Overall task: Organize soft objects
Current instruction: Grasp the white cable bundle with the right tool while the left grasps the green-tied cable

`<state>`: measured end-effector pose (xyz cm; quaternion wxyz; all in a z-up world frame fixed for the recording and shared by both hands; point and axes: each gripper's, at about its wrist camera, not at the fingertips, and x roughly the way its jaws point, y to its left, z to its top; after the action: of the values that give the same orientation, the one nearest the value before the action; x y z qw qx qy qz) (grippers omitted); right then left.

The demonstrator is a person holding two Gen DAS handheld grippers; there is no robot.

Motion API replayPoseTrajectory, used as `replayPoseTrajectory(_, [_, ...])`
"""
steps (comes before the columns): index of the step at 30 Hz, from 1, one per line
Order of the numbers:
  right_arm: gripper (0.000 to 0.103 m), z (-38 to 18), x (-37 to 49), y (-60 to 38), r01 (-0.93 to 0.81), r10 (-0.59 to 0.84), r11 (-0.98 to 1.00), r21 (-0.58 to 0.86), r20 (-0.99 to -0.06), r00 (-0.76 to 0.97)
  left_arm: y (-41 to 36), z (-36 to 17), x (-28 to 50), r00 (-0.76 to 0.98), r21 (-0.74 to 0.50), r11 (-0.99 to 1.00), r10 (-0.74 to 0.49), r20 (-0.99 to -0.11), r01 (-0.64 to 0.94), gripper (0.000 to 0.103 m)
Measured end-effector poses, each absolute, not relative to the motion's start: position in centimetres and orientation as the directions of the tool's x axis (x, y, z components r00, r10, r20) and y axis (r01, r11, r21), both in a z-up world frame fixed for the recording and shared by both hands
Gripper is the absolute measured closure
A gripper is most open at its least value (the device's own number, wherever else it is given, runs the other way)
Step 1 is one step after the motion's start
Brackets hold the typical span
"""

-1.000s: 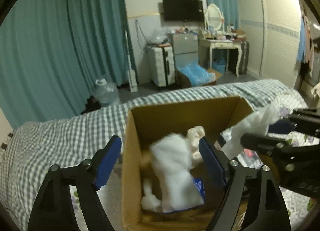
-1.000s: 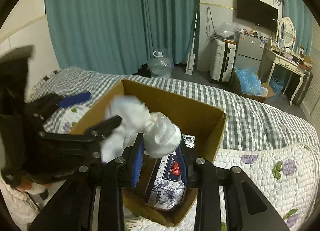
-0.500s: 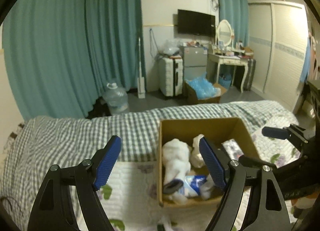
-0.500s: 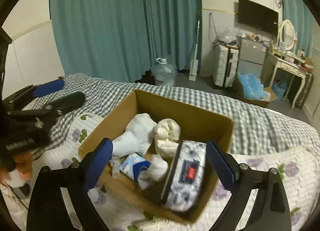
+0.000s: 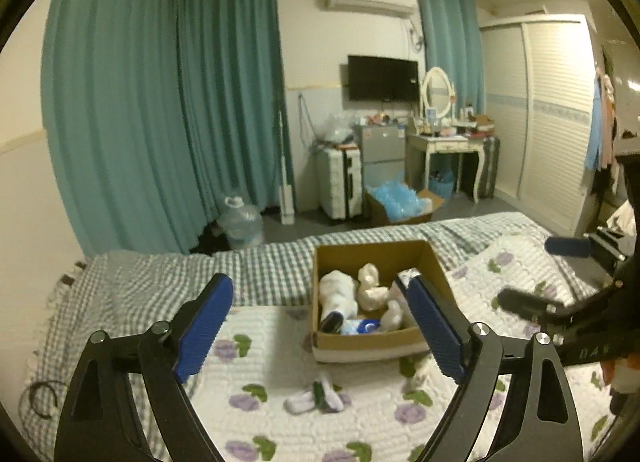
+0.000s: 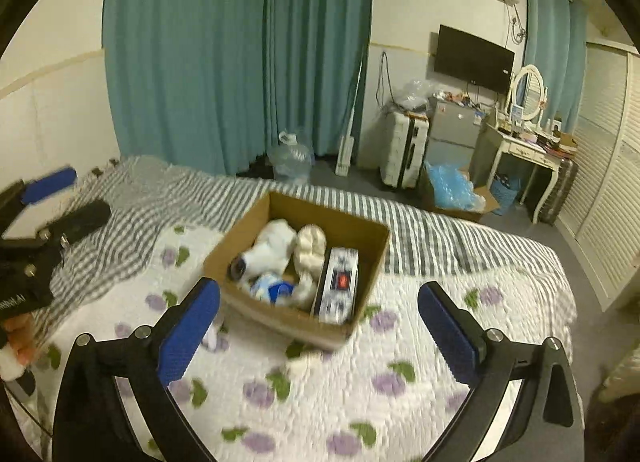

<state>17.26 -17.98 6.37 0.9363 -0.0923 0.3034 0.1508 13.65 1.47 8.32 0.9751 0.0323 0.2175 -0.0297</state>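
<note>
A brown cardboard box [image 5: 372,342] [image 6: 280,316] sits on the floral quilt. It holds white soft bundles [image 5: 338,294] [image 6: 272,248], a cream bundle [image 5: 370,282] [image 6: 310,244], a blue-and-white pack [image 5: 360,327] [image 6: 274,289] and a patterned tissue box [image 6: 338,284]. A small white and purple soft item [image 5: 316,398] lies on the quilt in front of the box. My left gripper [image 5: 322,326] is open and empty, well back from the box. My right gripper [image 6: 320,326] is open and empty, above and back from the box. Each gripper shows at the edge of the other's view.
The bed has a grey checked sheet [image 5: 160,278] beyond the quilt [image 6: 360,382]. Teal curtains [image 5: 160,122], a water jug [image 5: 242,222], a suitcase [image 5: 340,182], a dressing table [image 5: 448,142] and a wardrobe [image 5: 556,122] stand beyond the bed.
My right gripper opened and let the white bundle go into the box. Both grippers pulled back and up, away from the box.
</note>
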Motion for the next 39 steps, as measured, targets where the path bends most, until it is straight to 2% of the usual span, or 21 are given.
replayPoseTrajectory(6, [0.003,5.8,13.6,-16.8,-0.341,0.209,0.934,-0.11,-0.605,0.768,2.0,8.6,10.9,0.921,0.077,0.996,-0.005,-0.389,0.038,0.005])
replayPoseTrajectory(12, [0.003,3.7,14.5,-16.7,-0.307,0.223,0.951,-0.034,-0.612,0.759,2.5,5.9,11.5,0.902,0.064,0.998,0.0,-0.431,0.03,0.005])
replayPoseTrajectory(17, [0.003,0.4,17.4,-16.2,-0.262,0.202,0.965,-0.003,-0.631,0.749,3.3,3.7,14.2,0.895,0.054,0.999,0.029,-0.445,-0.006,0.005])
replayPoseTrajectory(23, [0.003,-5.9,20.4,-16.4,-0.208,0.16,0.978,0.013,-0.681,0.714,3.3,-1.2,17.1,0.887,0.027,0.999,-0.003,-0.462,0.018,0.005])
replayPoseTrajectory(29, [0.004,-12.4,23.2,-16.9,-0.197,0.145,0.98,0.023,-0.76,0.633,3.1,-8.0,19.7,0.809,0.004,0.999,-0.031,-0.587,0.042,0.005])
replayPoseTrajectory(31, [0.011,-13.8,23.9,-17.0,-0.198,0.156,0.979,0.043,-0.78,0.607,3.2,-9.5,20.4,0.79,0.006,0.999,-0.023,-0.613,0.033,0.005])
replayPoseTrajectory(35, [0.011,-15.1,24.6,-16.4,-0.214,0.158,0.976,0.036,-0.792,0.589,3.5,-11.2,21.4,0.76,0.001,1.0,-0.012,-0.649,0.017,0.005])
replayPoseTrajectory(39, [0.02,-15.8,24.9,-15.8,-0.241,0.164,0.97,0.024,-0.795,0.584,3.4,-13.1,22.1,0.705,-0.019,1.0,-0.031,-0.708,0.024,0.005])
